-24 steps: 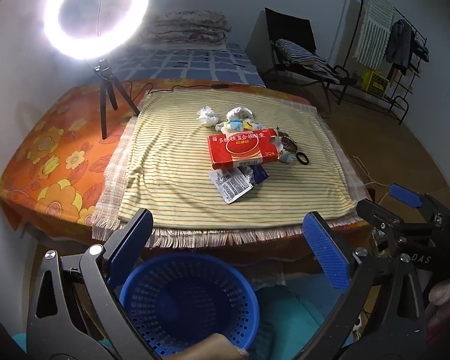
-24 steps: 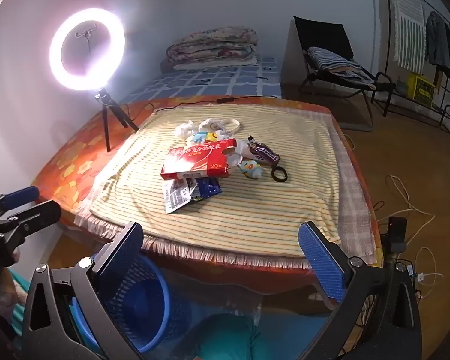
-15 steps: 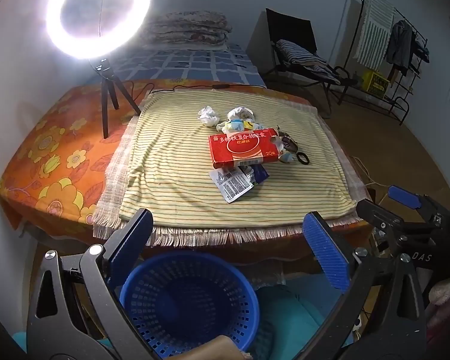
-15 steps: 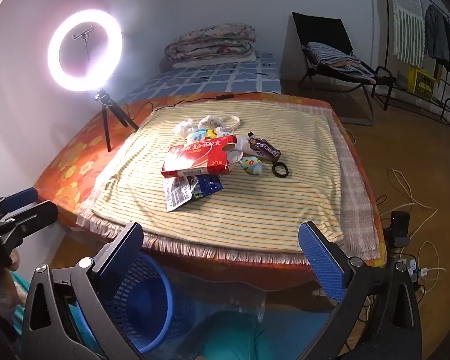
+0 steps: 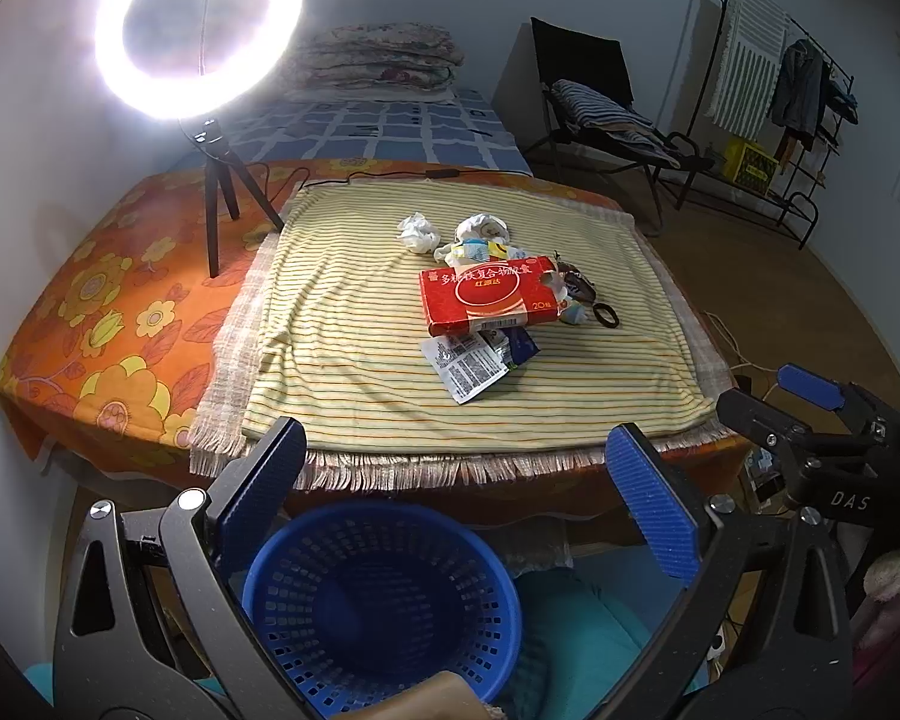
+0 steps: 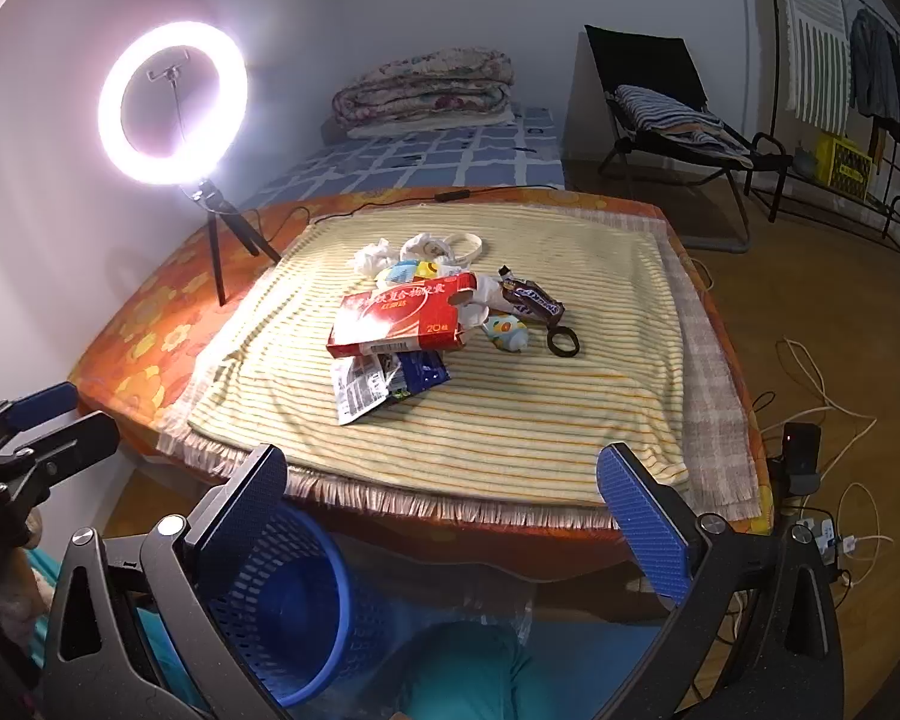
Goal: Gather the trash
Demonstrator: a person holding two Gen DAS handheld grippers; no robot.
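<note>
A: Status of the tongs?

B: Left tongs released, jaws spread wide, nothing between them. Right tongs likewise released and bare. Both are tilted down toward the tabletop from off its near edge, touching none of the trash.

A: Location of the trash?

B: All of it lies in one cluster on the striped cloth, past the middle of the tabletop. A red box lies flat on top. A printed packet and a blue wrapper stick out from under its near edge. Behind it, a crumpled tissue and further wrappers, too small to sort. On its right side, a brown candy wrapper, a small light-blue piece and a black ring, the ring just beside the rest.

A: And the bin?

B: Blue basket on the floor, below the near edge of the tabletop, directly under the left tongs. Its contents cannot be made out.

A: Anything else on the tabletop?

B: A lit ring light on a tripod, far left corner, well apart from the trash.
</note>
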